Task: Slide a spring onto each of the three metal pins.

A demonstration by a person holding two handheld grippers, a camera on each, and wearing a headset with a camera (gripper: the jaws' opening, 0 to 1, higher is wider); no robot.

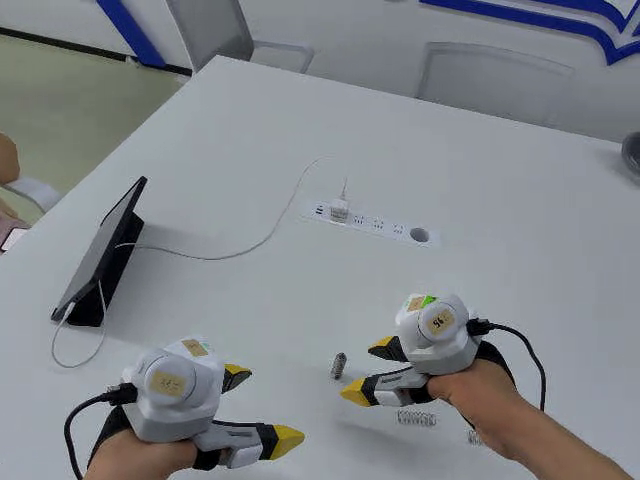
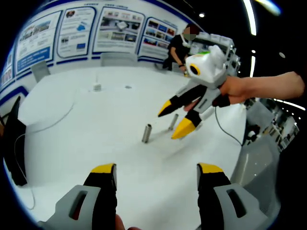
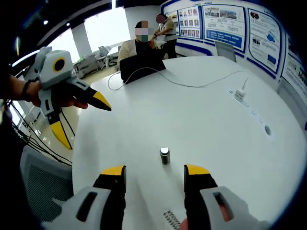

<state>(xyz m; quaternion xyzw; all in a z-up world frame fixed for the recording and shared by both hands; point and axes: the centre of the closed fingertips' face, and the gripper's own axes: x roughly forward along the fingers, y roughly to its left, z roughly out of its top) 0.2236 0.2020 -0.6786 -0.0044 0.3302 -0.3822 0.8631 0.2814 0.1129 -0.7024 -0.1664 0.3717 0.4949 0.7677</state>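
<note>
Spring (image 1: 416, 418) first: it lies flat on the white table (image 1: 250, 150) at the lower right of the head view, with its long axis running left to right across the frame. It is just below your right gripper (image 1: 369, 370) and closer to your wrist than to the yellow tips. In the right gripper view it sits at the very bottom edge, between the roots of the jaws, so the tips reach past it. I judge you must draw that hand back and tip the jaws down before you can close across the coil. The right gripper's jaws stand apart and hold nothing. The pin (image 1: 338, 365) stands upright just left of those tips in the head view, and near the centre of the right gripper view, just beyond the gap. Its axis is vertical while the spring's is level, so the spring will need turning on end. Your left gripper (image 1: 264, 406), at the lower left, likewise has its jaws apart and empty, and your right hand is much the nearer to the spring. In the left gripper view a second small metal piece (image 2: 173, 121) shows between the right gripper's jaws; whether it is a pin or a spring I cannot tell. The tablet (image 1: 100, 260), its cable (image 1: 230, 255) and the power strip (image 1: 370, 222) lie further up the frame, well apart from the work. Nothing stands between the jaws and the spring.
</note>
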